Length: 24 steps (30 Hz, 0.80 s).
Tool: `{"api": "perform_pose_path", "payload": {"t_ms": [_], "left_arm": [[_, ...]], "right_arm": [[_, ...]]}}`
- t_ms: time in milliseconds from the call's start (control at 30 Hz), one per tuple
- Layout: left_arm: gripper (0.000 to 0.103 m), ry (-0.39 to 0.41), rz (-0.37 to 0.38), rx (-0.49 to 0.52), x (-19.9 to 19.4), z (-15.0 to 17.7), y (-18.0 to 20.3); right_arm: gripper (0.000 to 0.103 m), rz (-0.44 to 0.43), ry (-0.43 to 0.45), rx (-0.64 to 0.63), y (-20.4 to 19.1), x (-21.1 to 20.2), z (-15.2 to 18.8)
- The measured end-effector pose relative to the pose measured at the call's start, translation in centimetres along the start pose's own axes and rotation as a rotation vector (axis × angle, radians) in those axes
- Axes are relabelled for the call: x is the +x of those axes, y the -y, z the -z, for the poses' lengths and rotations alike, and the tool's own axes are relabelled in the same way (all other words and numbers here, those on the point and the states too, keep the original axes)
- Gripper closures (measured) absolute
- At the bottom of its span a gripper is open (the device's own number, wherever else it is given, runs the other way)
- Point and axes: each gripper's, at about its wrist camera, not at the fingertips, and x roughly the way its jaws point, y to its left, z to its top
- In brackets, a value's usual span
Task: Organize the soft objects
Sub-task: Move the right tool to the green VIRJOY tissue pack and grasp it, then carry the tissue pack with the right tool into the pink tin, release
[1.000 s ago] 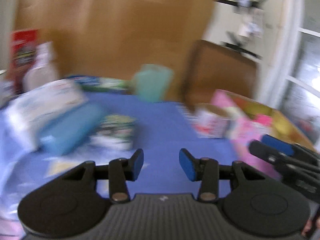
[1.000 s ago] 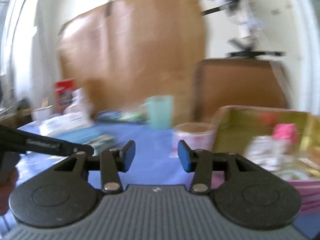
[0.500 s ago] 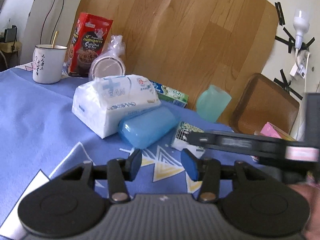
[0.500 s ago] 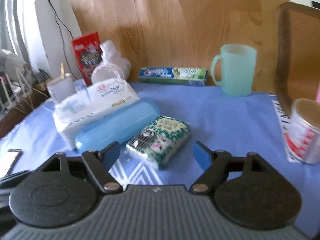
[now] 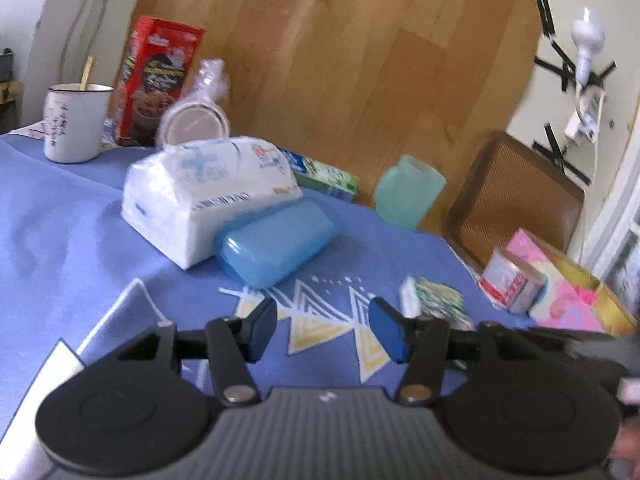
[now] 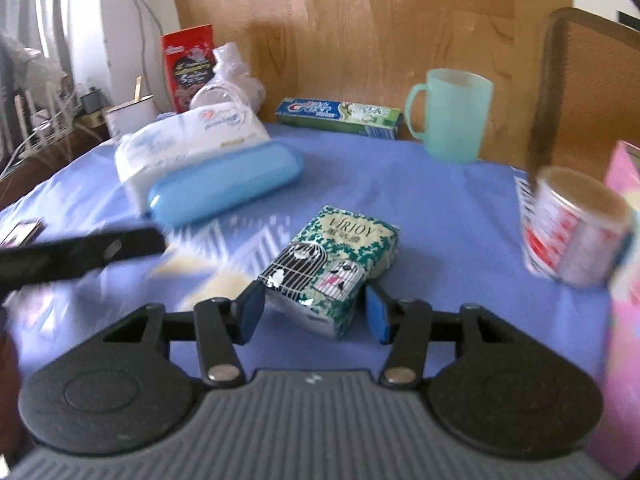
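Note:
A small green patterned tissue pack (image 6: 334,264) lies on the blue tablecloth (image 6: 420,196). My right gripper (image 6: 314,312) is open, its fingers on either side of the pack's near end. The pack also shows in the left wrist view (image 5: 434,300). A large white tissue pack (image 5: 208,192) lies at the left with a blue case (image 5: 276,246) against it; both show in the right wrist view, the pack (image 6: 188,140) behind the case (image 6: 224,184). My left gripper (image 5: 322,330) is open and empty above the cloth.
A teal mug (image 6: 456,114), a toothpaste box (image 6: 340,116), a red snack box (image 5: 160,80) and a white mug (image 5: 74,122) stand along the wooden back panel. A small can (image 6: 572,224) and a pink box (image 5: 560,288) sit at the right, a chair back (image 5: 516,196) behind.
My right gripper has moved forward and down, so its open fingers now flank the green tissue pack. My left gripper has shifted a little; the right gripper's arm no longer crosses its view.

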Motion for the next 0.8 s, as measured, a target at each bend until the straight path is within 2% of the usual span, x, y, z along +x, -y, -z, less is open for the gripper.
{"api": "perform_pose_path", "payload": {"t_ms": [133,200,300,400,500,600,700,800], "left_arm": [[0.051,-0.084,0.021,0.064,0.8,0.2,1.4],[0.051,-0.129,0.043,0.058,1.0,0.3,2.1],[0.049,-0.212,0.161,-0.011,1.1,0.5,3.7],[0.049,-0.31,0.288,0.026,1.6,1.0,7.2],[0.065,-0.379,0.343,0.106,2.4,1.8,10.6],[0.066,-0.371,0.342,0.144,2.4,1.6,12.7],[0.068,-0.337,0.398,0.156,1.7,0.2,14.6],[0.068,-0.274,0.451,0.213,1.0,-1.2,17.8]], "right_arm": [[0.047,-0.014,0.012,0.021,0.8,-4.0,2.8],[0.047,-0.007,0.021,0.034,1.1,-5.5,3.9],[0.047,0.015,0.043,0.039,1.4,-7.2,5.6],[0.047,0.017,0.061,0.046,1.4,-7.7,6.3],[0.047,0.0,0.089,0.061,1.5,-8.0,6.4],[0.048,0.038,0.134,0.067,1.9,-9.0,6.4],[0.048,0.082,0.216,0.068,2.7,-11.1,6.0],[0.048,0.151,0.318,0.058,3.8,-13.5,5.3]]}}
